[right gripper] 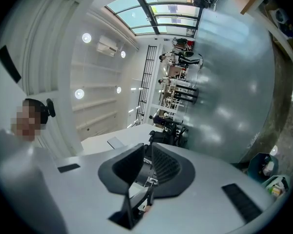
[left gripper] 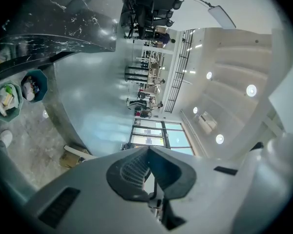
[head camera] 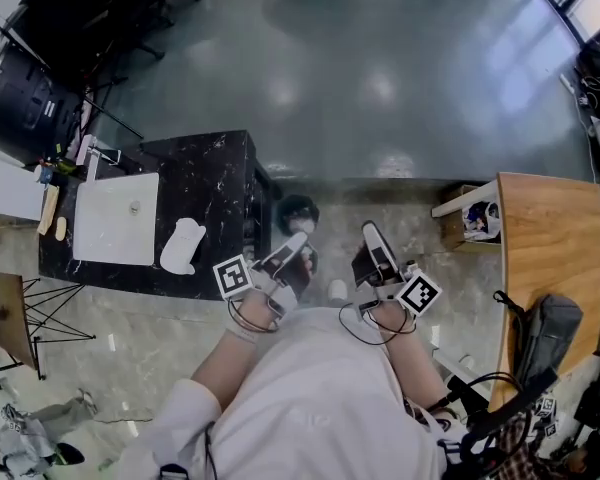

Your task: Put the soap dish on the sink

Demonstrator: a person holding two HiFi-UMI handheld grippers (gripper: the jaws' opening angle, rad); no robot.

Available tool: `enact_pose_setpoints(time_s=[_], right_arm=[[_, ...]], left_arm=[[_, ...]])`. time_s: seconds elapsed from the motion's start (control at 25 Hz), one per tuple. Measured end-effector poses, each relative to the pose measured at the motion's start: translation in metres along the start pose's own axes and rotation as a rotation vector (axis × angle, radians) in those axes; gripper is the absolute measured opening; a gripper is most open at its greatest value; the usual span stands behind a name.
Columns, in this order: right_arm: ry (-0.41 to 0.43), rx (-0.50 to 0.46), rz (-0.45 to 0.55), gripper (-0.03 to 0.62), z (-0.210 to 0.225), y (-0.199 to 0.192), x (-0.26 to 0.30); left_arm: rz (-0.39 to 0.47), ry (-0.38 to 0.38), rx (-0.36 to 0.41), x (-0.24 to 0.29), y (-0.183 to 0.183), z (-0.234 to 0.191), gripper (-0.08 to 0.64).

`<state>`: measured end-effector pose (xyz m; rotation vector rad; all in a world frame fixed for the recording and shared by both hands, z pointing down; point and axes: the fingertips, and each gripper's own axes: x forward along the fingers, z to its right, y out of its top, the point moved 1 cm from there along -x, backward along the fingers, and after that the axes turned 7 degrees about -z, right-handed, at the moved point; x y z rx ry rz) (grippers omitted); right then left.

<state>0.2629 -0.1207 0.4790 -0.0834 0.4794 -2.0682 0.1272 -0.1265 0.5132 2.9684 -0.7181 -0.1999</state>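
- Left gripper (left gripper: 147, 151): jaws closed together, dark ribbed pads meeting at the tips, nothing between them. It is held level in front of the person's torso.
- Right gripper (right gripper: 147, 149): jaws likewise pressed together and empty. It is held beside the left one and tilted slightly upward.
- Marker cubes: one sits at the rear of each gripper, the left cube (head camera: 233, 276) and the right cube (head camera: 418, 293), both close to the person's wrists.
- Both grippers hang over the stone-patterned floor (head camera: 140, 353), off the counter's right end as the head view shows it.
- Bins (left gripper: 7, 99): two green containers holding rubbish stand on the floor just past the grippers, at the foot of the counter.
- Counter (head camera: 215, 183): black marble with white veining.
- Sink (head camera: 115, 218): a white rectangular basin set into the counter.
- Soap dish (head camera: 183, 245): a white, lobed object lying on the counter top just beside the sink's right edge. It is outside the basin and well apart from both grippers.
- Wooden table (head camera: 550, 238): stands at the far right of the head view.
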Motion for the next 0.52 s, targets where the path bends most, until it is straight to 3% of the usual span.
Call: enact_pose_setpoints(time_s=[0.52], right_arm=[[-0.008,0.016,-0.032,0.066,0.0049,-0.0055,0.0024]], left_arm=[[0.044,0.002,-0.010,-0.0104,-0.0005,-0.0028,0.008]])
